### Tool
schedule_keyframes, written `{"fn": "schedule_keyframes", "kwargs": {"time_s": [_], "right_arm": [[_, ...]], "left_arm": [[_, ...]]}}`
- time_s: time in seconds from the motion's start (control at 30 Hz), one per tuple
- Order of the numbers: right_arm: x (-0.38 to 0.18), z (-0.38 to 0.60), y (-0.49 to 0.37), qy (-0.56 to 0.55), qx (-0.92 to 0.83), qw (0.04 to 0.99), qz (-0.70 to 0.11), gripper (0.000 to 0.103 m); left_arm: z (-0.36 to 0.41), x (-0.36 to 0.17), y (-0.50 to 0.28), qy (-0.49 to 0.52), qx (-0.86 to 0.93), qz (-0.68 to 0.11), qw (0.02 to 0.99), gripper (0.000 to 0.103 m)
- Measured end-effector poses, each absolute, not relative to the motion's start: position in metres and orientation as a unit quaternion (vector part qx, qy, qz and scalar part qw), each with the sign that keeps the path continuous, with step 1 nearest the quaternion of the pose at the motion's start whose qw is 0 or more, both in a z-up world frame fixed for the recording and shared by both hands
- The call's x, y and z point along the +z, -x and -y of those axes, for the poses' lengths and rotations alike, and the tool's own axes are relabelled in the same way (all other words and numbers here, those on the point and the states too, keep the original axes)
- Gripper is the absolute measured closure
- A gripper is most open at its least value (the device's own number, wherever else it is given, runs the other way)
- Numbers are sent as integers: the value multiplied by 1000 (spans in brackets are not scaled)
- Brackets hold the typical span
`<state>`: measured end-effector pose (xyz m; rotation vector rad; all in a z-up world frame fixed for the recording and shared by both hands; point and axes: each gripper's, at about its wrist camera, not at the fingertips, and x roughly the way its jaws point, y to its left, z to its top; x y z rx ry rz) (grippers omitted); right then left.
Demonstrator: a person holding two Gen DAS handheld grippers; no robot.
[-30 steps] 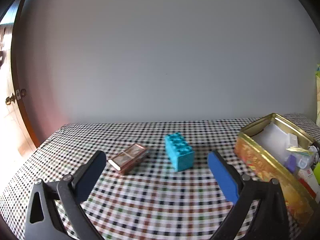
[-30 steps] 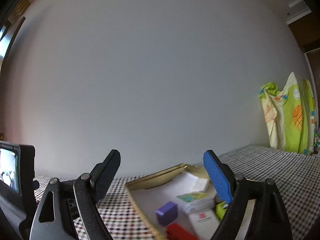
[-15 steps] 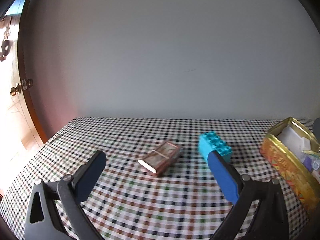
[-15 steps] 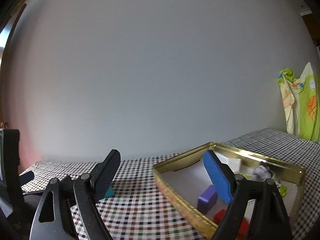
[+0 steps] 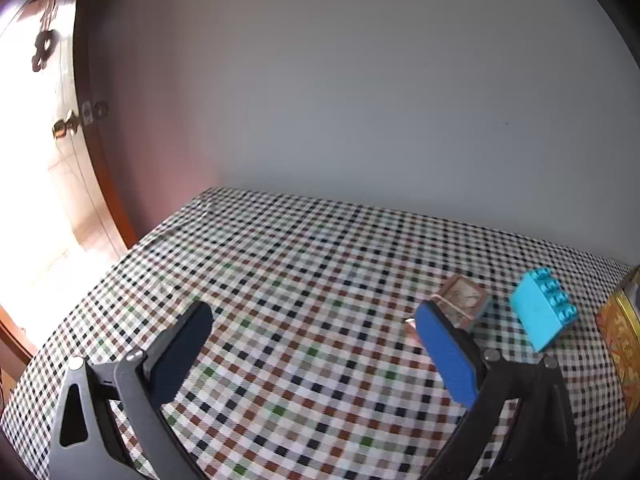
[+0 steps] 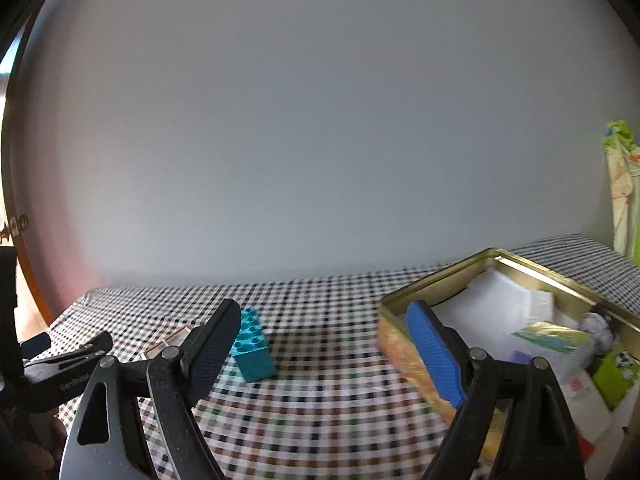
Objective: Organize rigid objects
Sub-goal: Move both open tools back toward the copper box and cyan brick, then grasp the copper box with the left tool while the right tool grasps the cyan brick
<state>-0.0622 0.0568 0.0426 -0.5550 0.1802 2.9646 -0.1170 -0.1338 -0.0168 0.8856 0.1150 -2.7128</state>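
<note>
**Inspector:** Status of the left gripper [image 5: 310,320]?

**Assistant:** Jaws spread wide, nothing between them. It hangs over the checked tablecloth [image 5: 280,280], clear of every item.

**Inspector:** And the right gripper [image 6: 322,320]?

**Assistant:** Also standing wide apart and empty, above the cloth between the brick and the tin.

**Inspector:** Locate the loose items.

**Assistant:** The turquoise building brick [image 5: 545,314] lies on the cloth, studs facing sideways, near the tin's patterned wall. Just beside it, apart from it, lies a small brown box [image 5: 462,300]; in the left view the blue finger pad [image 5: 446,356] partly covers its near end.

**Inspector:** The container?

**Assistant:** An open gold tin [image 6: 440,276] at the right of the table. Inside sit white packets, a purple block [image 6: 522,358], a green carton [image 6: 614,372] and something red at the bottom edge, which I cannot identify because the gripper frame hides most of it.
</note>
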Motion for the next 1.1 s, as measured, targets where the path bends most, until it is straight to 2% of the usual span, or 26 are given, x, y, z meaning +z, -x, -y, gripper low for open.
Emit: {"fn": "schedule_keyframes", "kwargs": {"time_s": [0.37,0.43,0.5,0.63,0.67,0.7,0.73,0.9,1.03,1.1], "right_arm": [[8,-33,154,338,938,7,-75,18],[1,-28,166,364,929,-1,-73,36],[-8,-25,180,395,916,-3,-67,48],[-15,-21,187,407,911,-15,-61,50],[-18,-22,189,411,909,-21,-63,54],[-21,-22,190,416,907,-23,-62,67],[-22,-23,190,415,907,-24,-61,69],[-25,-37,185,401,911,-31,-91,69],[-14,-58,171,332,937,12,-110,69],[-9,-62,164,299,948,37,-102,69]], "left_arm": [[138,-25,140,-344,-930,-45,124,0],[142,-25,150,-352,-927,-45,120,0],[142,-27,156,-360,-925,-46,112,0],[141,-34,170,-382,-918,-47,91,0],[140,-35,173,-387,-917,-46,84,0],[138,-37,174,-388,-917,-45,77,0],[137,-37,176,-388,-918,-43,68,0],[119,-39,187,-391,-920,-8,11,0],[100,-36,200,-375,-926,43,9,1],[92,-38,210,-379,-924,57,5,10]]}}
